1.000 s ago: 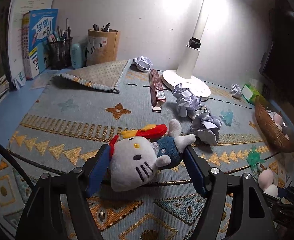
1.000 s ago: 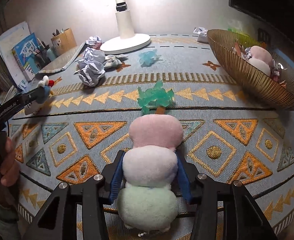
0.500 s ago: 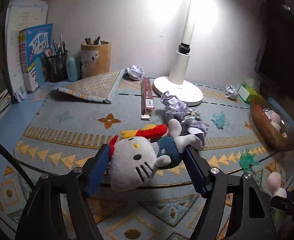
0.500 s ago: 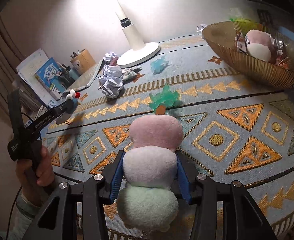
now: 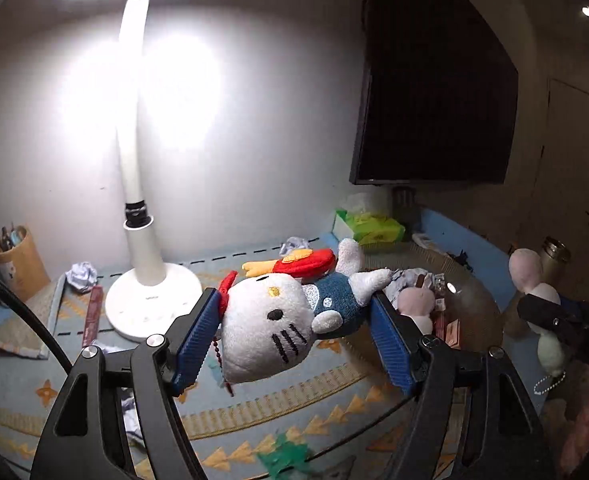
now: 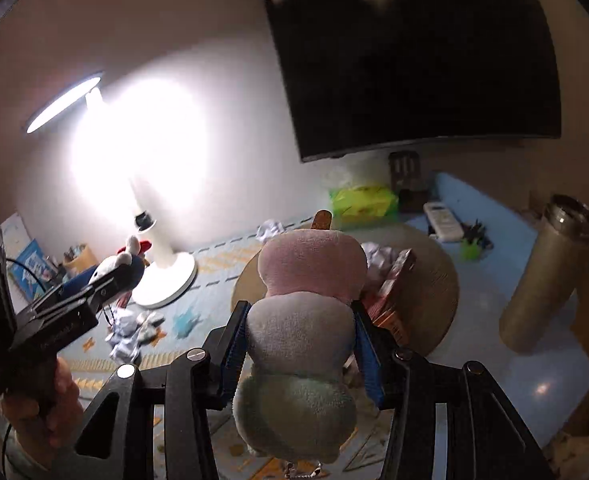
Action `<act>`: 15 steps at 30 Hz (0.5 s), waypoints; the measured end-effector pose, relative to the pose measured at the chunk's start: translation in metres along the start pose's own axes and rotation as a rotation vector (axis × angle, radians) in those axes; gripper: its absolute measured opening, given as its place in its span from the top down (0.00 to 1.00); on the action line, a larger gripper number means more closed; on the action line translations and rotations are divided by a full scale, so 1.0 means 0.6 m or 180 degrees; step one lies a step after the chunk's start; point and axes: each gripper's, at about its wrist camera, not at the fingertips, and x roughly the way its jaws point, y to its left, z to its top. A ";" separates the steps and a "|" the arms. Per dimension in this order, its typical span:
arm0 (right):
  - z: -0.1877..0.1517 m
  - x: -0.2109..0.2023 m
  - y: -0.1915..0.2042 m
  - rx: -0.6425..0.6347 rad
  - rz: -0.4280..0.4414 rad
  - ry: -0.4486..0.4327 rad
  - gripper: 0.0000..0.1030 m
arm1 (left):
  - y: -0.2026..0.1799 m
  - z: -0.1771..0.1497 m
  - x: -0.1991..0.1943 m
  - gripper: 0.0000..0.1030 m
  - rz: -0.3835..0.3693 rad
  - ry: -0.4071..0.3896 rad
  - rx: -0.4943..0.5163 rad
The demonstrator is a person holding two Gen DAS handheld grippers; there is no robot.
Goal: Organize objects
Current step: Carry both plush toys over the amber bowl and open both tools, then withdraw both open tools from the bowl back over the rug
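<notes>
The left tool [image 5: 294, 332] is clenched on a white cat plush [image 5: 270, 320], held in the air above the patterned mat [image 5: 254, 416]. The right tool [image 6: 300, 348] grips a pink, white and green dango plush [image 6: 306, 320] over the woven basket [image 6: 434, 280] near the surface's right edge, beside a metal flask [image 6: 542, 276].

Both soft toys have come up off the patterned blue mat [image 5: 254, 420]. The white cat plush with a red bow [image 5: 270, 328] and the pink, white and green dumpling-skewer plush [image 6: 306, 320], each carried in its jaws, now hang in the air near the woven brown basket [image 6: 426, 280], which was well off a second ago.
</notes>
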 end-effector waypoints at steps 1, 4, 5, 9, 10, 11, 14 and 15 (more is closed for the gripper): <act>0.019 0.009 -0.017 0.0069 -0.0067 -0.0011 0.54 | -0.013 0.010 0.014 0.29 -0.0075 -0.0041 0.0020; 0.059 0.045 -0.056 0.0189 -0.0257 -0.0033 0.54 | -0.043 0.027 0.050 0.26 -0.0302 -0.0165 -0.0013; 0.067 0.061 -0.063 0.0186 -0.0310 -0.0025 0.54 | -0.051 0.030 0.065 0.17 -0.0352 -0.0173 -0.0020; 0.077 0.115 -0.096 0.0262 -0.0428 0.0075 0.36 | -0.072 0.024 0.131 0.01 -0.0398 -0.0031 -0.0063; 0.076 0.129 -0.105 0.0286 -0.0472 0.0125 0.29 | -0.076 0.020 0.147 0.01 -0.0400 0.0074 -0.0044; 0.072 0.138 -0.116 0.0325 -0.0486 0.0158 0.27 | -0.076 0.015 0.159 0.01 -0.0396 0.0165 -0.0031; 0.061 0.145 -0.138 0.0402 -0.0490 0.0221 0.27 | -0.070 -0.002 0.162 0.01 -0.0283 0.0214 -0.0001; 0.058 0.145 -0.143 0.0408 -0.0484 0.0234 0.27 | -0.065 -0.006 0.157 0.01 -0.0243 0.0219 0.0013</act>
